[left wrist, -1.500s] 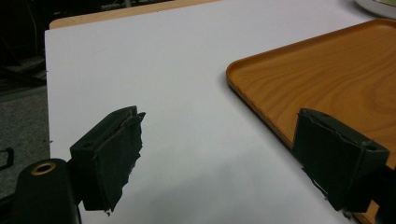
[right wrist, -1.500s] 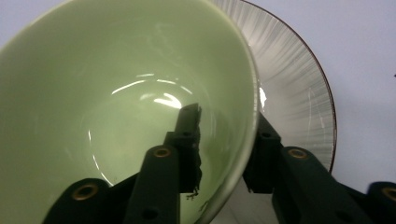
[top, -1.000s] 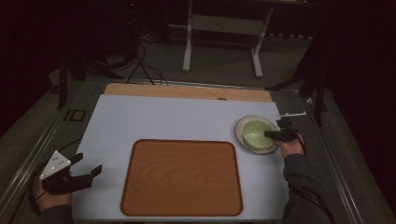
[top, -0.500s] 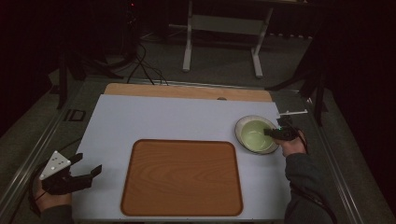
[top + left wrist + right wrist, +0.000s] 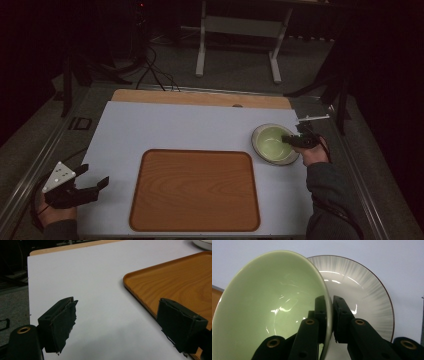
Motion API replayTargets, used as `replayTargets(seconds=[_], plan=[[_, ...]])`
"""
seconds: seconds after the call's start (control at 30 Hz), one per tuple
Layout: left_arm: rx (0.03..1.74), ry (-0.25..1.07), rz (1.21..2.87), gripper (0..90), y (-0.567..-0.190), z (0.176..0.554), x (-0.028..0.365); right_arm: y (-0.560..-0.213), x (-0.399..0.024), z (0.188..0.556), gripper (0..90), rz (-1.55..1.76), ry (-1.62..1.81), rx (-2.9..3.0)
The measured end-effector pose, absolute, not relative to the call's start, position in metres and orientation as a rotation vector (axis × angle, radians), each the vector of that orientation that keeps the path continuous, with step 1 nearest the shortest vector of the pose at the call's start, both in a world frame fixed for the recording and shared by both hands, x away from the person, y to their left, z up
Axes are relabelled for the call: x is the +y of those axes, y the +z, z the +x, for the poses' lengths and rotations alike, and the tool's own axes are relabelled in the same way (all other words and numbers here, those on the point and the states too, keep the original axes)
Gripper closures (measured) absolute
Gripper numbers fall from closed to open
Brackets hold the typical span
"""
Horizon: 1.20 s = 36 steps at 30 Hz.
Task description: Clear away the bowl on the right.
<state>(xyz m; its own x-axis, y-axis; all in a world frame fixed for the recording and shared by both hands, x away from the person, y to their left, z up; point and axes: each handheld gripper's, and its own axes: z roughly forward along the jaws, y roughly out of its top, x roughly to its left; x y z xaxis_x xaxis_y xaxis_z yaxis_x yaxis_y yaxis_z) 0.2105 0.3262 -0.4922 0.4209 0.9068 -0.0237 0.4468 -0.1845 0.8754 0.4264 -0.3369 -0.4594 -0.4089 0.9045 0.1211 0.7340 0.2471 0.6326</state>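
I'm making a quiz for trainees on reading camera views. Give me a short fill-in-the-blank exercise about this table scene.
1. The right gripper is shut on the rim of the pale ____ bowl.
2. Under the bowl sits a white ____ with a thin dark edge.
3. The left gripper hangs open over the white table, holding ____.
4. In the middle of the table lies an empty wooden ____.

Missing words: green; plate; nothing; tray
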Motion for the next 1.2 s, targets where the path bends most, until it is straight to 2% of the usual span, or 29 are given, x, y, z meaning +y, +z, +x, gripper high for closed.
replayTargets(seconds=[1.2], plan=[[1.168,0.663,1.790,15.8,-0.492,0.210,0.327,-0.433,-0.310,0.420,82.8,1.407,1.019,2.310]])
